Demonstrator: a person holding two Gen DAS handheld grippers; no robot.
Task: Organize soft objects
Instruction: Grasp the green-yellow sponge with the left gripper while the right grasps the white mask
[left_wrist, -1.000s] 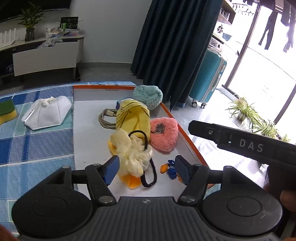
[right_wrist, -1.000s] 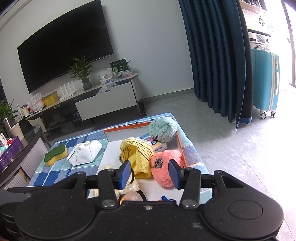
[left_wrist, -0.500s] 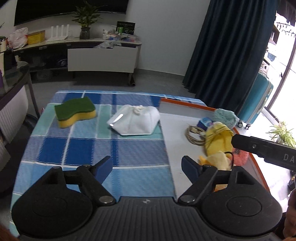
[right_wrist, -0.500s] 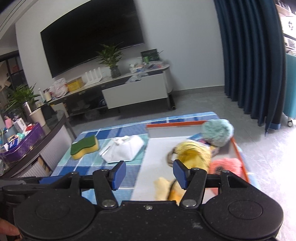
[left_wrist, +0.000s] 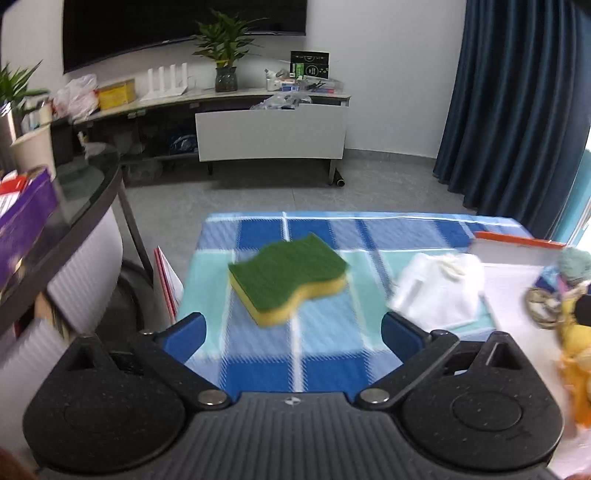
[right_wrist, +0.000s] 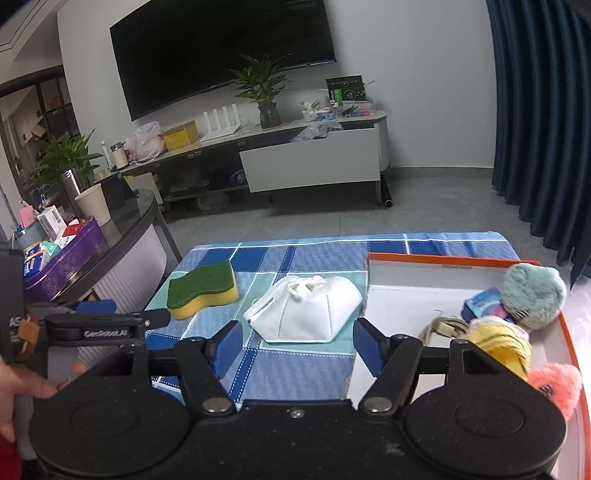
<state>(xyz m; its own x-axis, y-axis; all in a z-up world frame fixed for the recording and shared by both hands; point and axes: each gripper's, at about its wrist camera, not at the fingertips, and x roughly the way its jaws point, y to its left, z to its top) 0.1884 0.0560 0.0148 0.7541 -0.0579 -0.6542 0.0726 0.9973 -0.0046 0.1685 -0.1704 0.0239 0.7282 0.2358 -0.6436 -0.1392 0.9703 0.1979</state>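
While both jaws had just been opening w/ nothing between them, left tool (left_wrist: 293, 330) sat spread wide over checked table (left_wrist: 325, 362), aimed at green/yellow sponge (left_wrist: 290, 280). Right tool (right_wrist: 297, 345) also spread, facing white mask (right_wrist: 306, 314) next to sponge. Other soft items were in orange-rimmed tray (right_wrist: 570, 343), right side.

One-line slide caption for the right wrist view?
Open right gripper faces a white face mask on the checked cloth, sponge beside, tray right.

Empty right gripper (right_wrist: 295, 345), jaws just opening, faces white mask (right_wrist: 306, 314) beside sponge (right_wrist: 201, 288).
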